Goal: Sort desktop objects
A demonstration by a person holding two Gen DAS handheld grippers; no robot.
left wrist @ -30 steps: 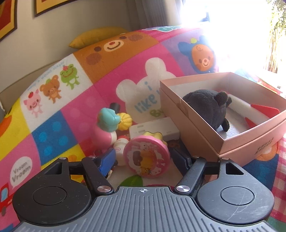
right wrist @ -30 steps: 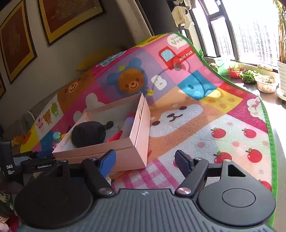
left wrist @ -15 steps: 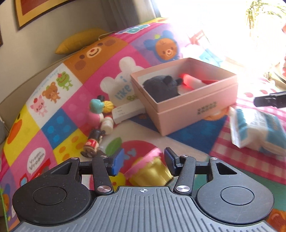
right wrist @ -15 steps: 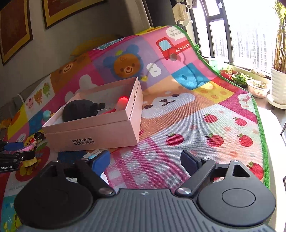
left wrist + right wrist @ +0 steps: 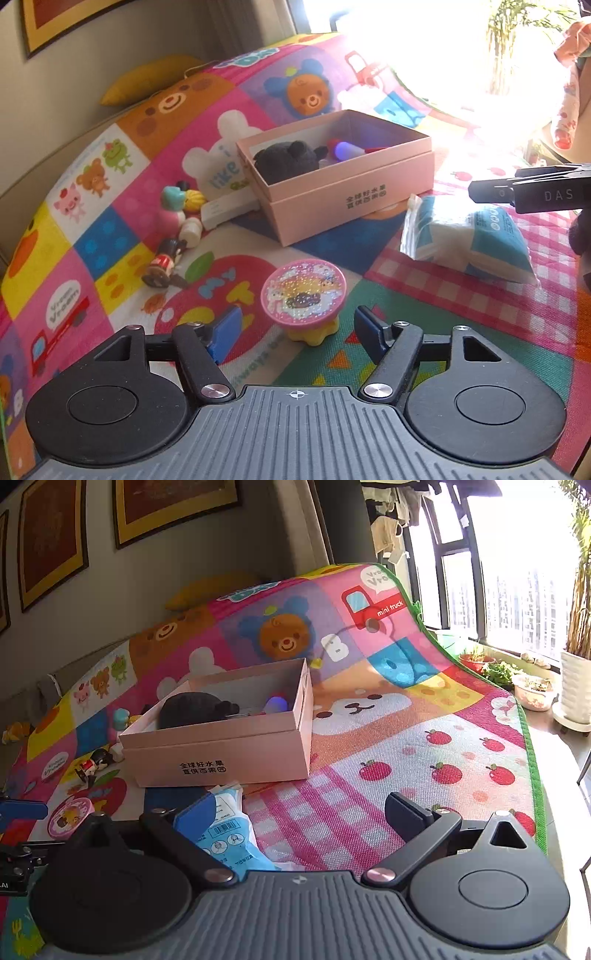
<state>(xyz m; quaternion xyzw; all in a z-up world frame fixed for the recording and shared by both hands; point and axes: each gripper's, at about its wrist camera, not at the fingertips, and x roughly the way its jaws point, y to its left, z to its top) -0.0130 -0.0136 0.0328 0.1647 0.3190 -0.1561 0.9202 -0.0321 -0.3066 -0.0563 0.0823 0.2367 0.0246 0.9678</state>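
Item, pink toy [image 5: 303, 293]: carried clear of the figurines, now freed on the mat [image 5: 424, 332] between our opening left claw [image 5: 298, 332]; box [image 5: 354, 192] unreached; right claw [image 5: 295, 812] opening, empty, over the packet [image 5: 229, 830].

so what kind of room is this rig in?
Likely a home living room, not a lab: a cartoon play mat draped over what looks like a sofa, framed pictures on the wall, potted plants by a sunny window.

box [image 5: 343, 192]: 1 | plush [image 5: 286, 160]: 1 | tissue pack [image 5: 469, 236]: 1 | figurines [image 5: 164, 264]: 3
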